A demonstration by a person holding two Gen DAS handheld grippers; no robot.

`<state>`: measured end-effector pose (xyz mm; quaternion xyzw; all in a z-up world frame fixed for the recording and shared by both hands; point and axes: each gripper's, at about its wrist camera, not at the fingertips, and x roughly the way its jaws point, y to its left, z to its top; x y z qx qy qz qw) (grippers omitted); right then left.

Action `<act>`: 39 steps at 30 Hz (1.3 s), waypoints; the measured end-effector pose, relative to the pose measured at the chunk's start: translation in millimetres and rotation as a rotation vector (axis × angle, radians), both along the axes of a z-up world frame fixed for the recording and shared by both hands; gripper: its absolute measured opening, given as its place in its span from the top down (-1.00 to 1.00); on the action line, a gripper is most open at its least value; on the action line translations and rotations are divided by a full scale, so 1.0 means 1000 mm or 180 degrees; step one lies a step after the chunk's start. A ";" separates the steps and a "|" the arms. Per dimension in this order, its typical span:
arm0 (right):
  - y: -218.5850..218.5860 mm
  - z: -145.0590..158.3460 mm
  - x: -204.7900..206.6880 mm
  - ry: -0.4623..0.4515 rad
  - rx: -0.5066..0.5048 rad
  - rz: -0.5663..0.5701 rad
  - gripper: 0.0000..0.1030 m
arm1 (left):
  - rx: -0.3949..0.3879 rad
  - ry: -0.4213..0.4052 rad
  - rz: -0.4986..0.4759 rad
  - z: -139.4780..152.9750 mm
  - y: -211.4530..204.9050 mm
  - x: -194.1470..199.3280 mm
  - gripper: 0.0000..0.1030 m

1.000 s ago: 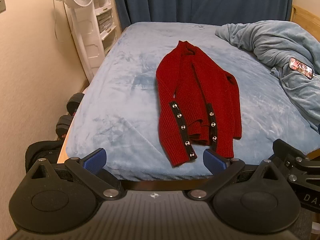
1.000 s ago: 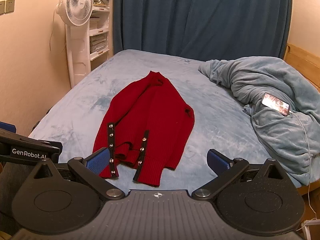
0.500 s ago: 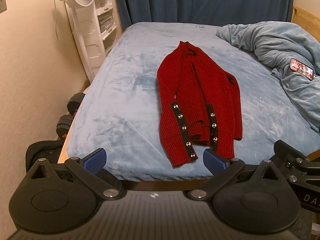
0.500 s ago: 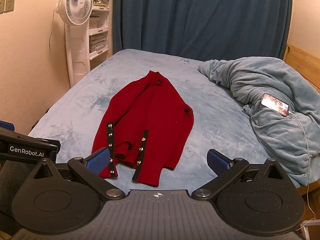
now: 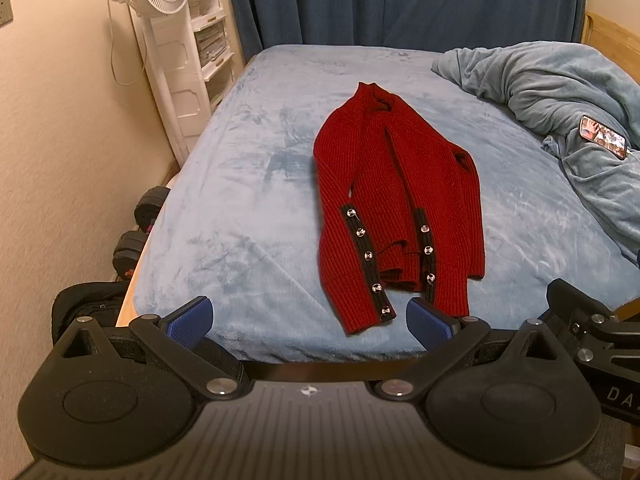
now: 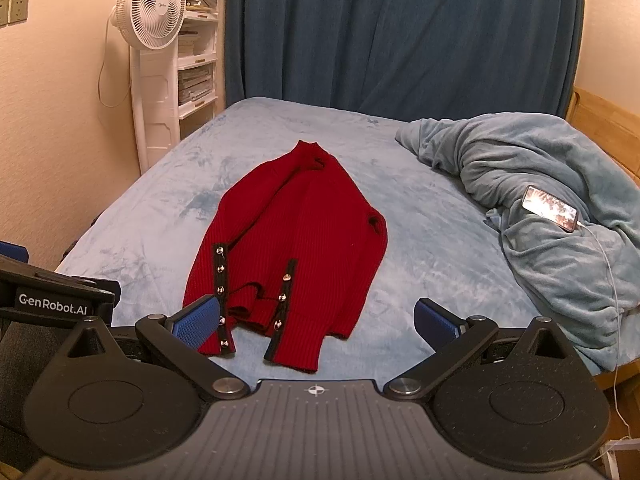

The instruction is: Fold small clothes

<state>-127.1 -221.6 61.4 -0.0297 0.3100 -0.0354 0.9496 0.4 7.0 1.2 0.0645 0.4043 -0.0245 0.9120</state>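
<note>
A small red knit sweater (image 5: pixel 396 208) lies flat on the blue bed (image 5: pixel 248 200), sleeves folded inward, black button strips on the cuffs toward me. It also shows in the right wrist view (image 6: pixel 296 248). My left gripper (image 5: pixel 308 322) is open and empty, held off the bed's near edge, short of the cuffs. My right gripper (image 6: pixel 316 322) is open and empty, also at the near edge, with its left pad in front of one cuff.
A rumpled grey-blue blanket (image 6: pixel 540 200) with a phone (image 6: pixel 550 208) on it fills the bed's right side. A white fan (image 5: pixel 160 40) and shelves stand at the left wall. Dumbbells (image 5: pixel 140 232) lie on the floor at left.
Both views have shifted slightly; the sweater sits a touch lower and nearer in the right wrist view. Both grippers stay open and empty. The sweater has not moved.
</note>
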 end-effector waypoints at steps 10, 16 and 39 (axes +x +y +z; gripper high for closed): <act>0.000 -0.001 0.001 0.0007 0.0002 -0.0001 -0.98 | -0.0002 0.0004 0.0002 0.000 -0.001 0.000 -0.99; -0.002 -0.001 0.001 0.0010 0.0005 -0.0002 -0.98 | 0.0004 0.0007 -0.0006 -0.002 -0.001 0.000 -0.99; -0.001 -0.003 0.004 0.0054 0.0006 -0.0007 -0.98 | 0.0004 0.0023 -0.0005 -0.006 -0.001 -0.002 -0.99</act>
